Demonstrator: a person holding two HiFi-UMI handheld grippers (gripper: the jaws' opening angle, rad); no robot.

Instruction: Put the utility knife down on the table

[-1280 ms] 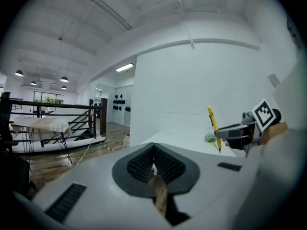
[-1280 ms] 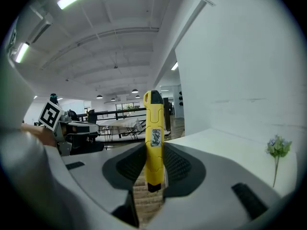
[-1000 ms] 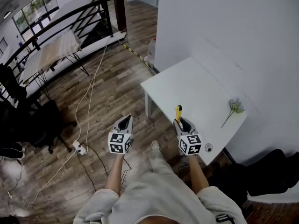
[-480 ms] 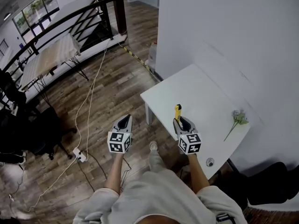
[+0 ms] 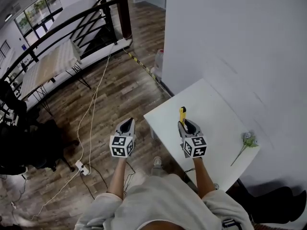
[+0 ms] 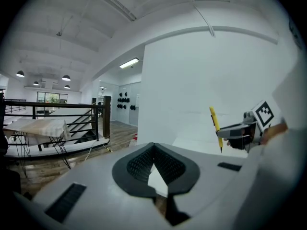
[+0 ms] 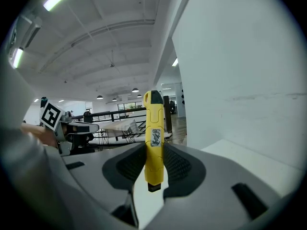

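A yellow utility knife [image 5: 183, 113] stands upright in my right gripper [image 5: 186, 124], which is shut on its lower body. In the right gripper view the knife [image 7: 154, 123] rises between the dark pads of the right gripper [image 7: 154, 148]. This gripper hangs above the near left part of the white table [image 5: 213, 111]. My left gripper [image 5: 128, 123] is shut and empty, over the wooden floor left of the table's corner. In the left gripper view the left gripper [image 6: 153, 146] shows its tips meeting, and the knife [image 6: 215, 124] is seen at the right.
An artificial flower [image 5: 247, 140] lies at the table's right edge. A white wall [image 5: 230, 42] stands right behind the table. Cables [image 5: 93, 104] and a power strip [image 5: 81, 166] lie on the floor at left, with a black chair [image 5: 29, 145] and a railing [image 5: 62, 25] beyond.
The person has walked toward the table, which now lies under the right gripper. Both grippers came forward together. The knife stays held the same way.
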